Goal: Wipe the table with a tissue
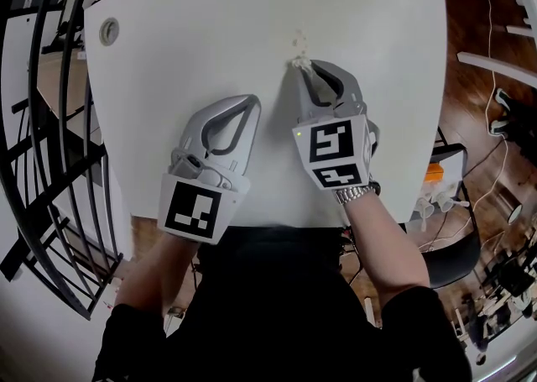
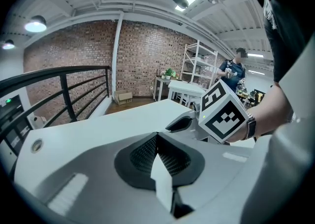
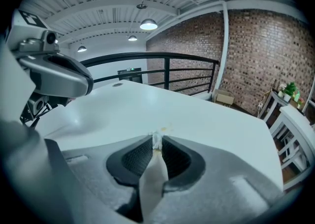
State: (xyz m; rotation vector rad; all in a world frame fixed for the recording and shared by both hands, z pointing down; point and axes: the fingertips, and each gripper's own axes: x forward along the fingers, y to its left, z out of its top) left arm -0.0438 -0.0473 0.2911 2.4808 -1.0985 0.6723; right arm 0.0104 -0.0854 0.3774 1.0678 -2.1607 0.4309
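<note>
A round-cornered white table (image 1: 210, 28) fills the head view. My right gripper (image 1: 300, 65) reaches toward its middle, shut on a small wad of white tissue (image 1: 297, 62) whose tuft pokes out at the jaw tips (image 3: 156, 142). Just beyond the tissue lies a faint yellowish smear of crumbs (image 1: 298, 39), which also shows in the right gripper view as a pale smear (image 3: 166, 130). My left gripper (image 1: 254, 100) lies low over the table to the left and nearer the person. Its jaws (image 2: 157, 135) are shut, and I see nothing held between them.
A round grommet (image 1: 109, 31) sits in the table's far left corner. Black railing (image 1: 42, 120) runs along the left side. White chair parts (image 1: 495, 61) stand to the right of the table, with cables and clutter (image 1: 445, 196) nearer. The person's arms and dark clothing cover the near edge.
</note>
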